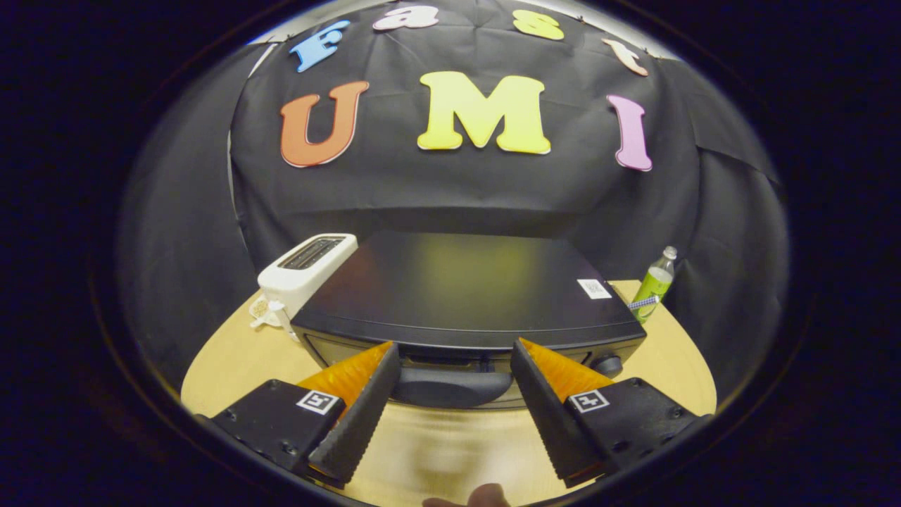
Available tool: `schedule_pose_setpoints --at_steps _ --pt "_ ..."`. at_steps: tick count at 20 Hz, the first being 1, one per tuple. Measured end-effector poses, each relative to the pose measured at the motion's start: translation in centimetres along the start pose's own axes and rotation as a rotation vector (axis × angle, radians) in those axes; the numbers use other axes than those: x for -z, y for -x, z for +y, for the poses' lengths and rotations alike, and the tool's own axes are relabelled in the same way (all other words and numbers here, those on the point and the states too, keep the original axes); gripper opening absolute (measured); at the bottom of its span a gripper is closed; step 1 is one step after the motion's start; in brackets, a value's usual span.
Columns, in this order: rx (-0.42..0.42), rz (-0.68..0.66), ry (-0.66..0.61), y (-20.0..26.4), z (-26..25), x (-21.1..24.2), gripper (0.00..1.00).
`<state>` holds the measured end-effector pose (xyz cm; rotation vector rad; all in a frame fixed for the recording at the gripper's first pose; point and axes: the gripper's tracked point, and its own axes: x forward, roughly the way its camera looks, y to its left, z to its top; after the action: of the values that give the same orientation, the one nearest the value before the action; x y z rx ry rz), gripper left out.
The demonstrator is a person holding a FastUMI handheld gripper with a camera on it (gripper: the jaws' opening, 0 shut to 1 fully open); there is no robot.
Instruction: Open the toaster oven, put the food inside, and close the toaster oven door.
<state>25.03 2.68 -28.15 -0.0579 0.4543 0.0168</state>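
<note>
toaster oven (464, 289): black all over, glossy top with a faint yellowish sheen, small white label with dark print at the far right corner
oven door handle (450, 387): dark grey, sitting between the spread fingers of the gripper (456, 355)
knob (607, 365): black, right end of the front
slot toaster (304, 271): white body, dark slots, left of the oven
bottle (654, 283): lime green, clear neck, pale cap, blue-and-white checked band low down
table (232, 366): light tan wood, plain
booth wall (436, 190): black cloth, creased
</note>
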Motion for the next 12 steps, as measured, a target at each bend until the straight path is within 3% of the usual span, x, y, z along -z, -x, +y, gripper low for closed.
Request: schedule_pose_setpoints --at_steps 7,12 --pt "-0.014 -0.021 0.011 0.5 0.4 0.4 1.00" --pt "-0.014 0.029 0.037 4.2 0.5 5.2 1.00"
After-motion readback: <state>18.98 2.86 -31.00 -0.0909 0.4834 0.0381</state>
